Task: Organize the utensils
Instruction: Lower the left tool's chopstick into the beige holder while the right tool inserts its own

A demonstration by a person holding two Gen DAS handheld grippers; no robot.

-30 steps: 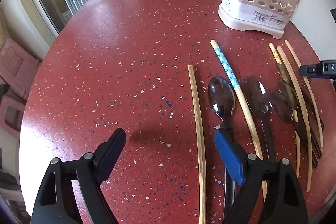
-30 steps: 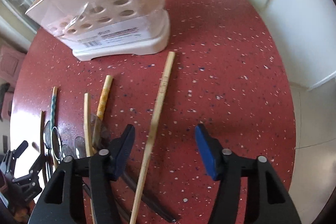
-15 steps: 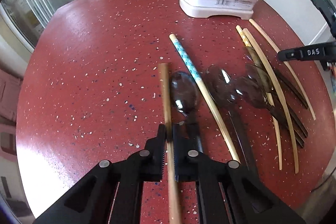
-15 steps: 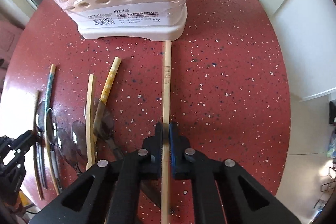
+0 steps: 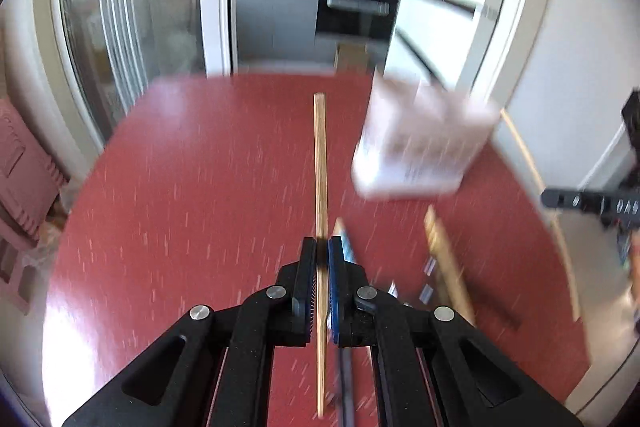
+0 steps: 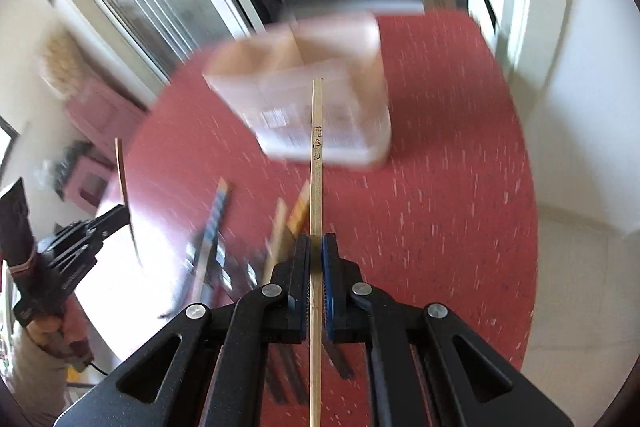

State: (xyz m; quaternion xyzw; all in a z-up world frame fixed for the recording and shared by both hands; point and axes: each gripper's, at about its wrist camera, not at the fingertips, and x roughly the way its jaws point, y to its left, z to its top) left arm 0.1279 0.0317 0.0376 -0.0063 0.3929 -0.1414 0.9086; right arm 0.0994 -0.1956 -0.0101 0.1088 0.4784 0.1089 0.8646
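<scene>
Left wrist view: left gripper [image 5: 321,251] clamped on plain chopstick [image 5: 320,163]. Right gripper [image 6: 316,247] clamped on printed chopstick [image 6: 317,163], above table [image 6: 440,207]. Risk: long sticks pivoting in pads, missing holder [image 6: 320,107] near far edge.

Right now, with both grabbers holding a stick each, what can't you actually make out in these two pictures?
- Left wrist view: motion blur smears the utensil holder; its holes are unreadable.
- Same view: the left gripper hides the utensils on the table behind it.
- Right wrist view: blur melts the loose utensils together; uncountable.
- Both views: each held chopstick runs off the bottom edge.
</scene>
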